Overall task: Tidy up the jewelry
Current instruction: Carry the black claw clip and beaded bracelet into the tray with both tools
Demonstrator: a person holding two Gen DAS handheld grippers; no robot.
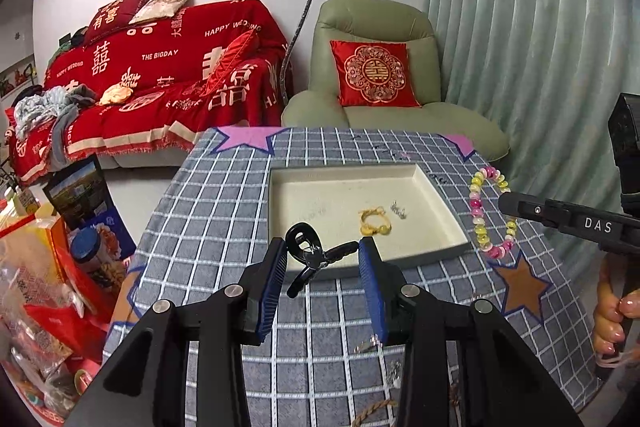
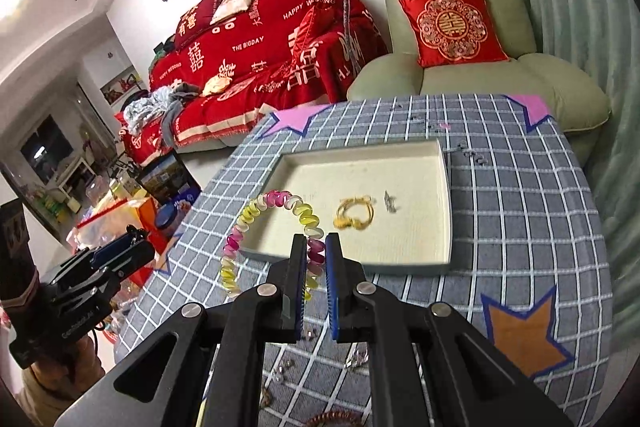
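The left gripper [image 1: 323, 259] holds a black hair clip [image 1: 316, 255] between its blue pads [image 1: 276, 275]. The fingers stand fairly wide, pressed against the clip's two ends, and the clip hangs over the near rim of the cream tray [image 1: 440, 203]. The clip is glossy black with a looped head, a metal spring at its middle and thin curved arms; the lower arm drops below the pads.

The right gripper [image 2: 316, 259] is clamped on a beaded bracelet [image 2: 256, 211], its fingers close together with a few beads pinched between them. The beads are translucent discs in pink, yellow and white, and the loop curves up and left above the tray's near left corner. In the left wrist view the same bracelet [image 1: 486, 211] hangs beside the tray's right wall.

Inside the tray lie a gold bracelet [image 2: 354, 215] and, just right of it, a small silver piece [image 2: 390, 205] too small to make out.

The tray sits on a grey checked tablecloth [image 2: 520, 227]. Small pieces on the cloth near the grippers are partly hidden by the arms and blurred.
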